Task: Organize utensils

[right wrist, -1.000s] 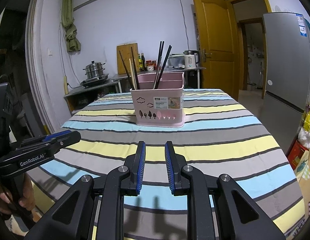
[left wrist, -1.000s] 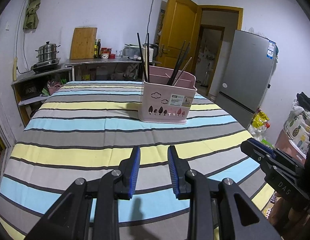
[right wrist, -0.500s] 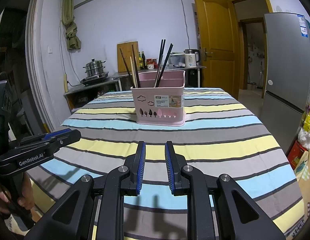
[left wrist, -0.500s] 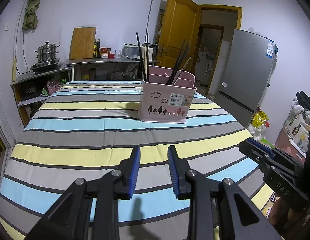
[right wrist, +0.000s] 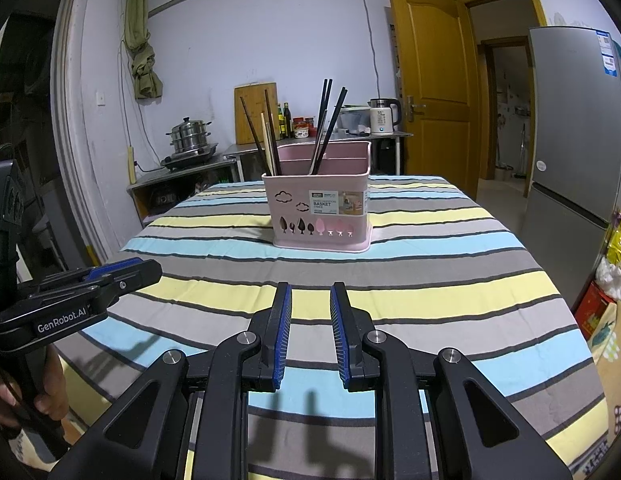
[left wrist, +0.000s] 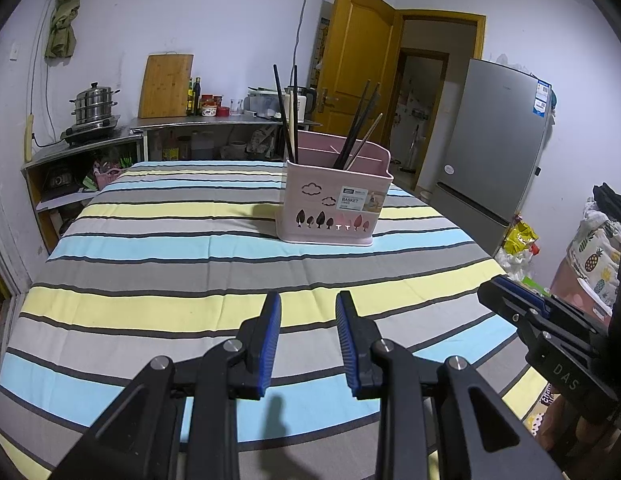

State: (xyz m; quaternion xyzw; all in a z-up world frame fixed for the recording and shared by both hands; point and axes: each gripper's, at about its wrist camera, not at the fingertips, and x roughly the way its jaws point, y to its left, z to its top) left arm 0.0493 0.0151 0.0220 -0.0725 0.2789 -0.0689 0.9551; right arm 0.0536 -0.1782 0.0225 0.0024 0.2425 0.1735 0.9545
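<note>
A pink utensil basket [left wrist: 334, 200] stands upright on the striped tablecloth [left wrist: 158, 240] towards the far side; it also shows in the right wrist view [right wrist: 320, 212]. Several dark and pale chopsticks [left wrist: 288, 116] stand in it, in two groups [right wrist: 326, 120]. My left gripper [left wrist: 308, 312] is open and empty, low over the near part of the table. My right gripper [right wrist: 310, 300] is open and empty, also near the front. Each gripper shows in the other's view: the right one [left wrist: 510, 304], the left one [right wrist: 122, 272].
A counter [left wrist: 214, 124] with a steamer pot [left wrist: 93, 104], cutting board [left wrist: 166, 86], bottles and a kettle [right wrist: 384, 116] stands behind the table. A grey fridge [left wrist: 494, 156] and an open wooden door [left wrist: 354, 60] are at the right.
Both grippers have stayed open and nearly still; the views shifted only slightly.
</note>
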